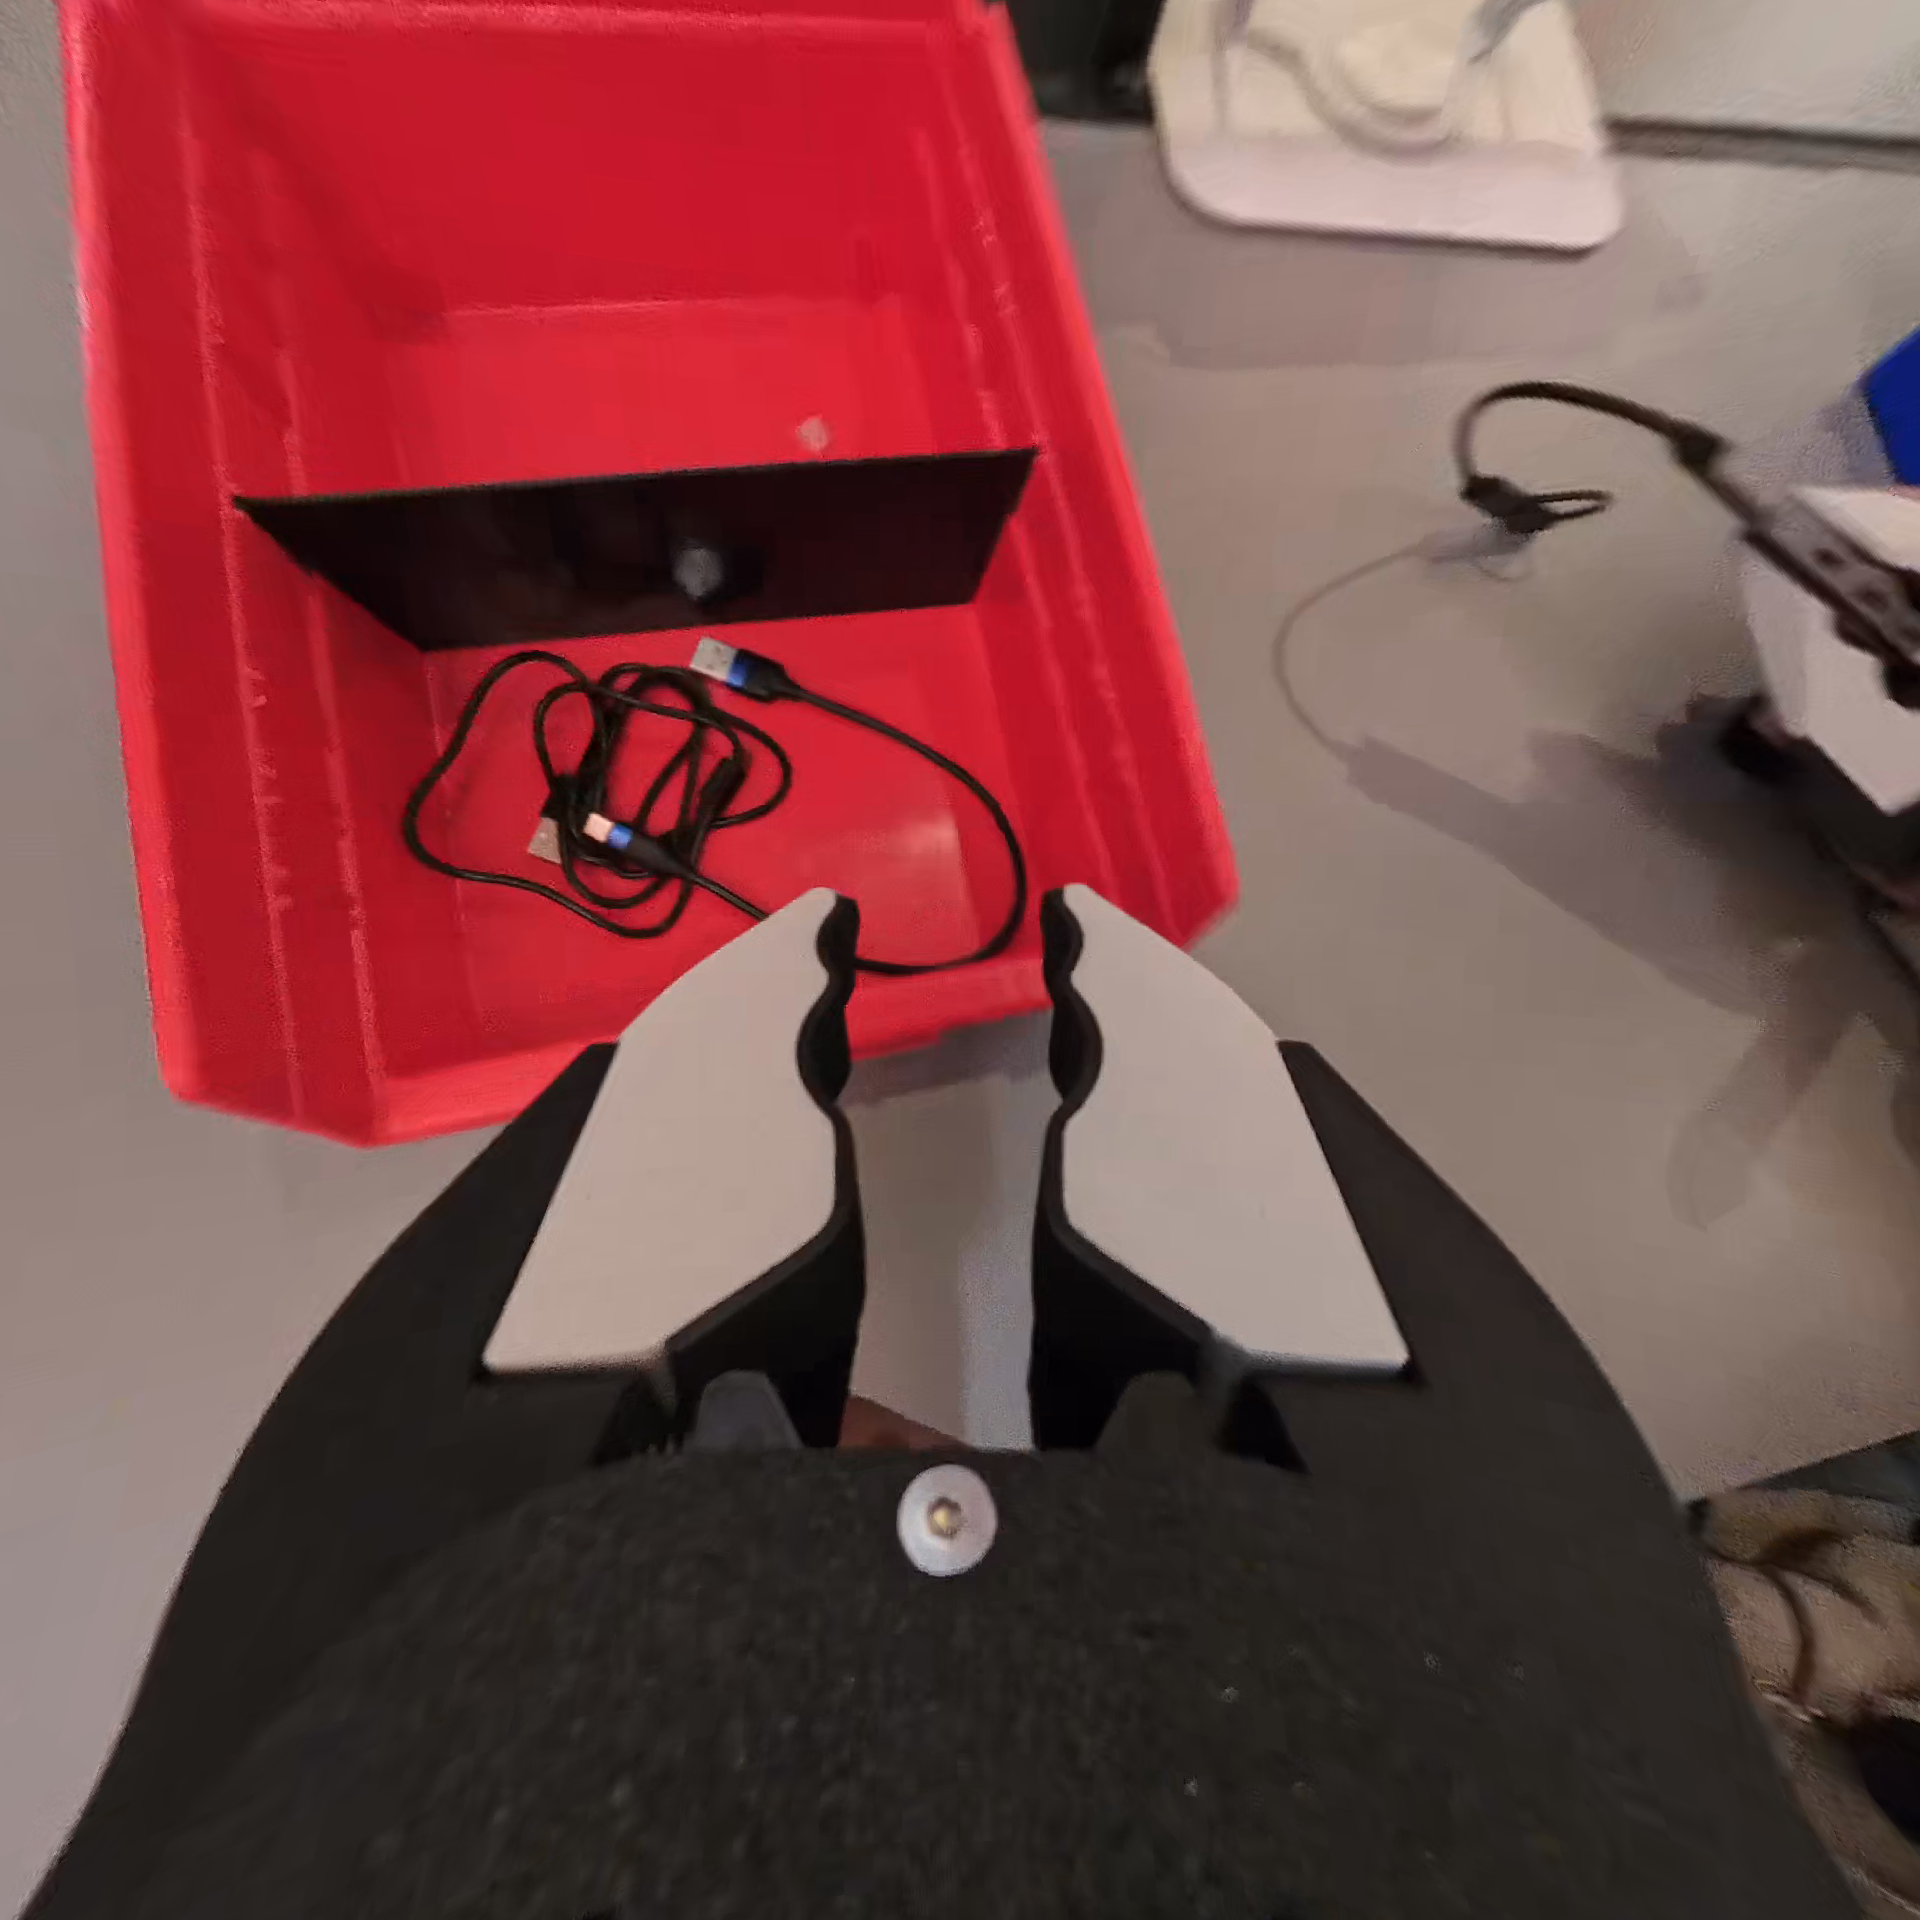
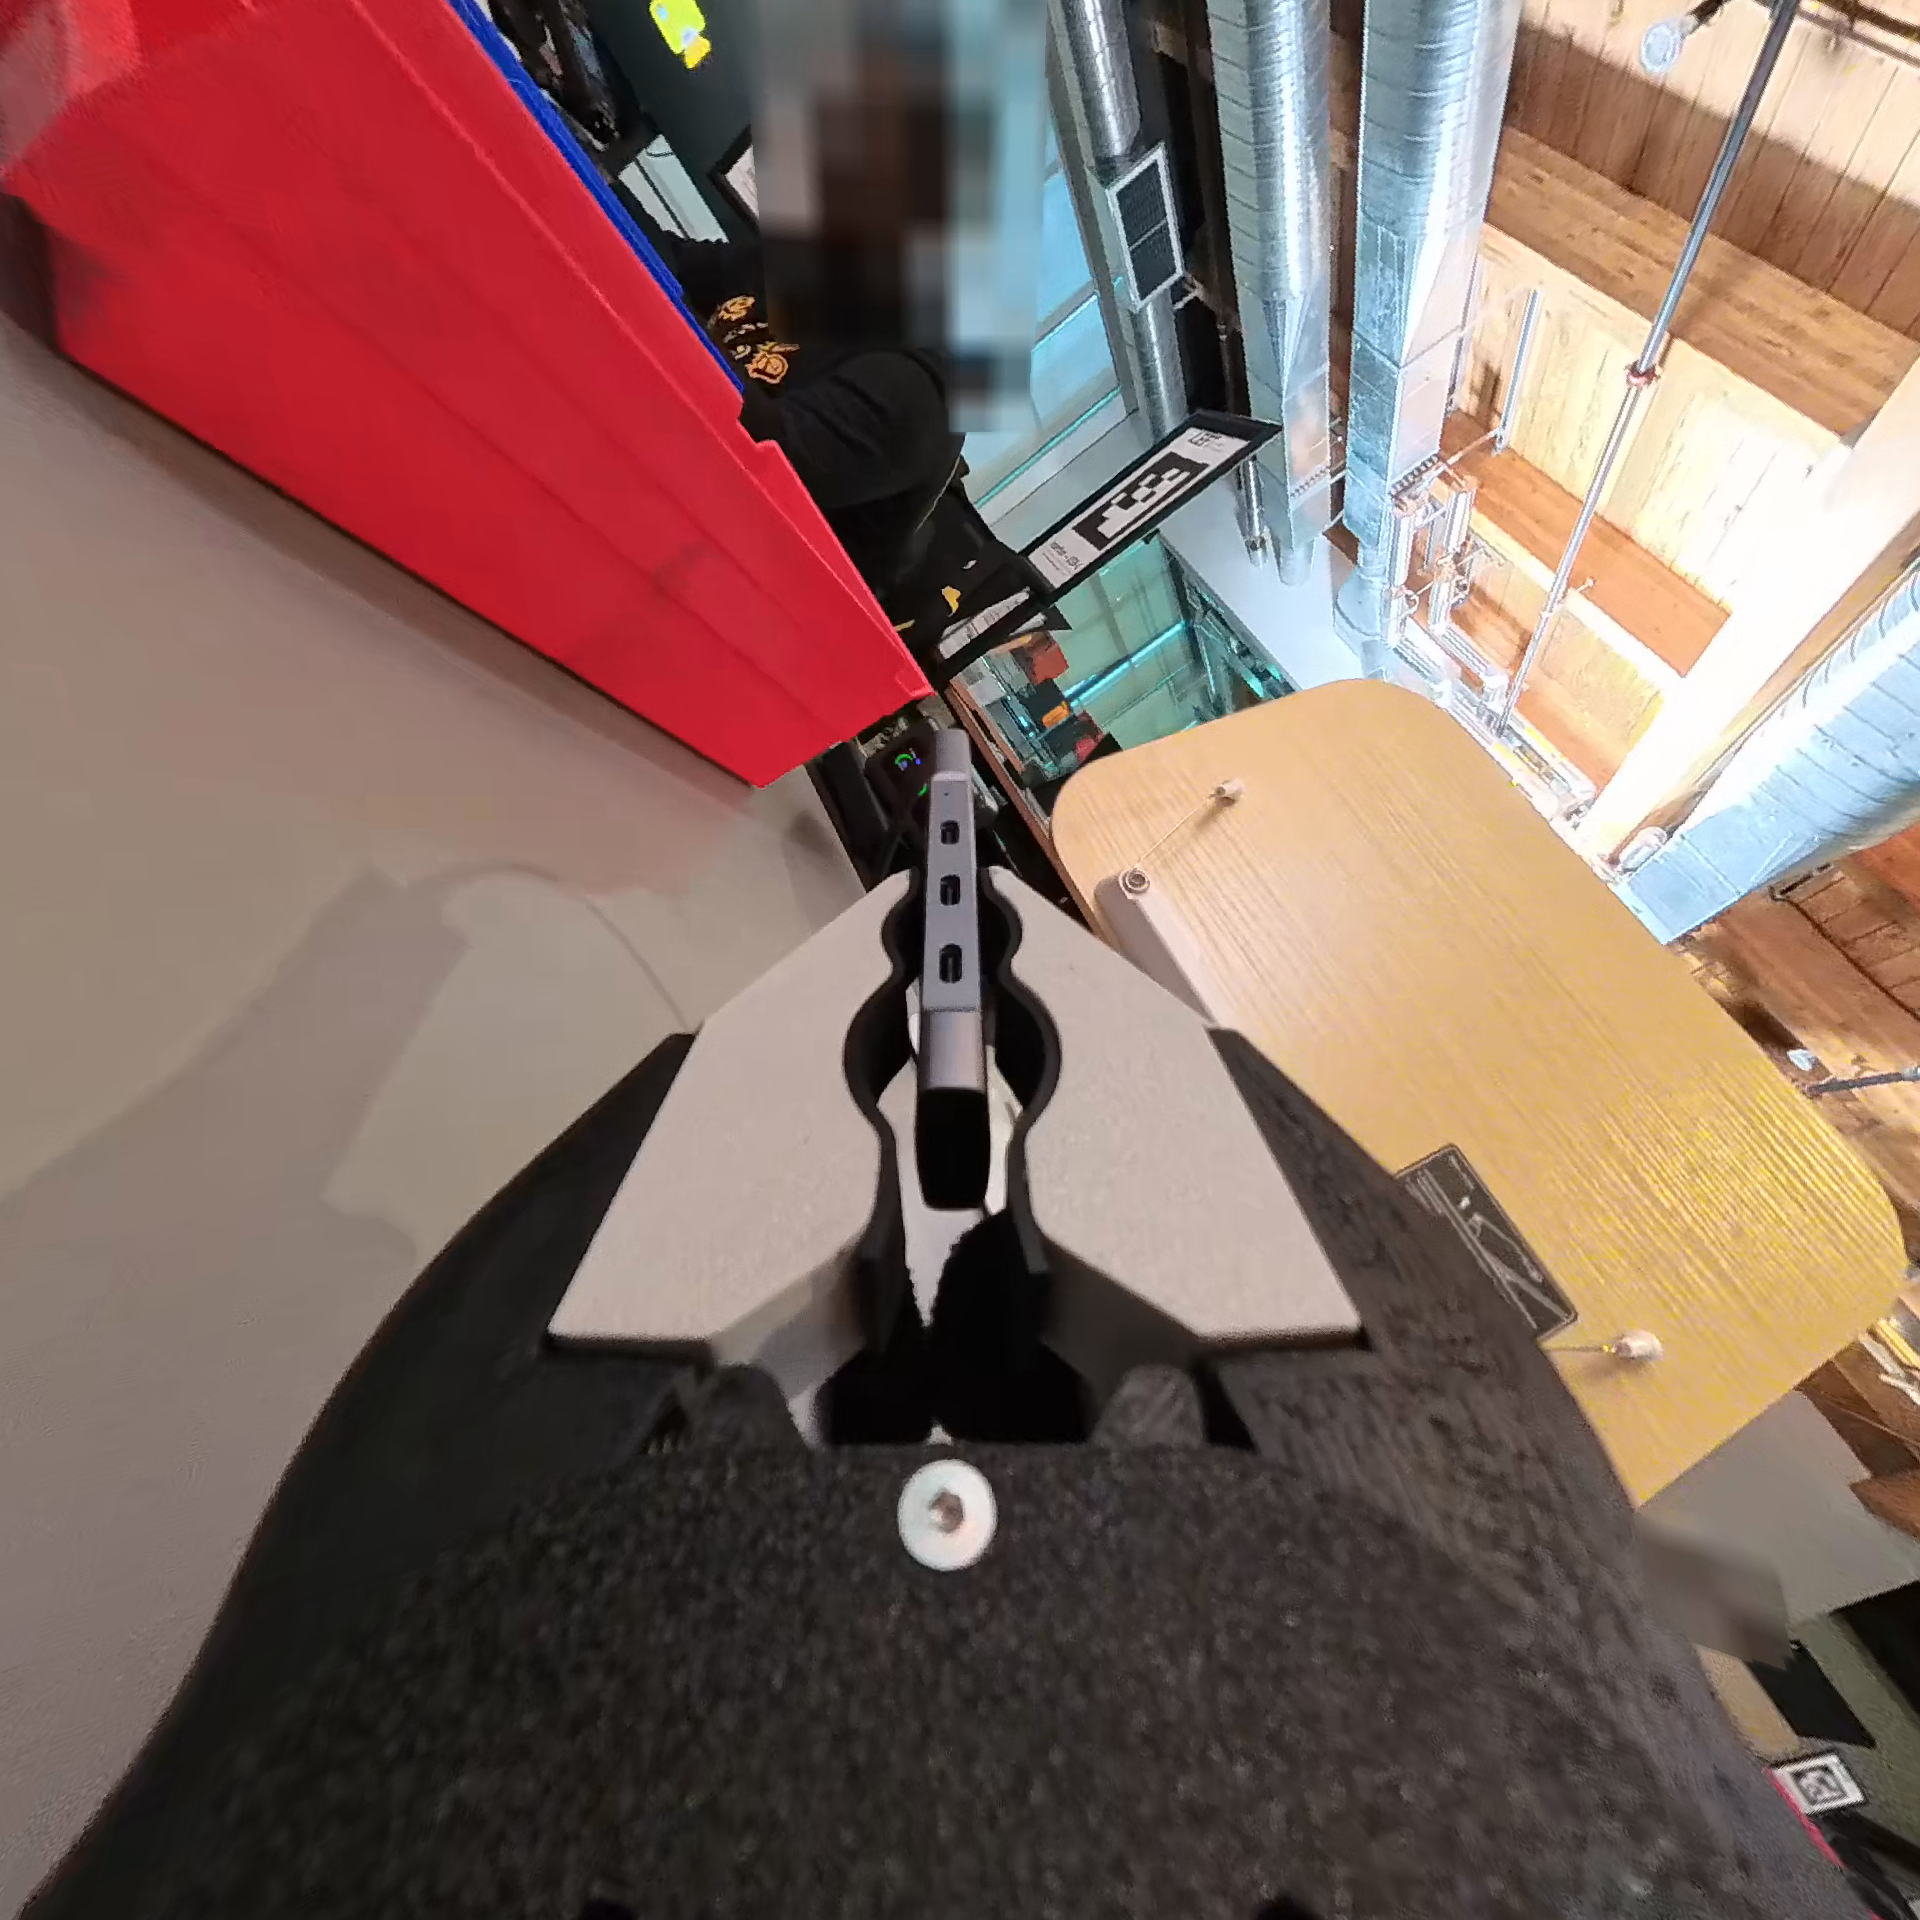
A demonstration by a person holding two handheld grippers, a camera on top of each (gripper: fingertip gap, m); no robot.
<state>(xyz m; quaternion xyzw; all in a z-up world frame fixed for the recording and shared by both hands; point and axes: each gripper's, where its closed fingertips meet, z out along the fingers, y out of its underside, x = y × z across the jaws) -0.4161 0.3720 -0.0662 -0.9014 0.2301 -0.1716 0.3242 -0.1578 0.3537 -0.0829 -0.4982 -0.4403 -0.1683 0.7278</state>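
A red bin with a black divider sits on the grey table. Tangled black USB cables with blue-collared plugs lie in its near compartment. My left gripper is open and empty, its tips above the bin's near right corner. My right gripper is shut on a slim grey USB hub with several ports, held up edge-on beside the red bin's outer wall. In the left wrist view the right gripper and the hub show at the right, a short black cable trailing from the hub.
A white holder with a pale object stands at the back of the grey table. A blue thing shows at the right edge. A wooden chair back, a person in black and ceiling ducts lie beyond the right gripper. Tip to tip, the grippers are about 25 centimetres apart.
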